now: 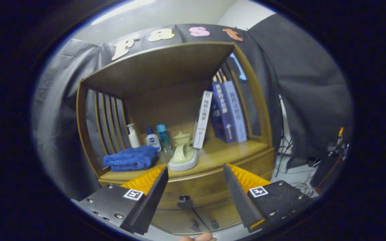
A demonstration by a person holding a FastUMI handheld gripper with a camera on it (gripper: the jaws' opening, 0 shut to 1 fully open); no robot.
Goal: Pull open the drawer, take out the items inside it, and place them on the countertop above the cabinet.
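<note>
Two fingers of my gripper (195, 187) spread, holding nothing | drawer (196, 190) reads shut, its knob (184, 201) between the fingers just ahead | tabletop (233, 150) carries towel (131, 159), bottles (152, 138), ceramic piece (183, 152), books (223, 113) | fits drawer unopened or emptied and reclosed.

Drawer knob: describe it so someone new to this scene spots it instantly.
Start at the wooden cabinet and drop below its countertop to the curved drawer front. The drawer knob sits at its centre, in the gap between the open gripper fingers. It is one dark round knob, above the smaller door handles lower down.
</note>
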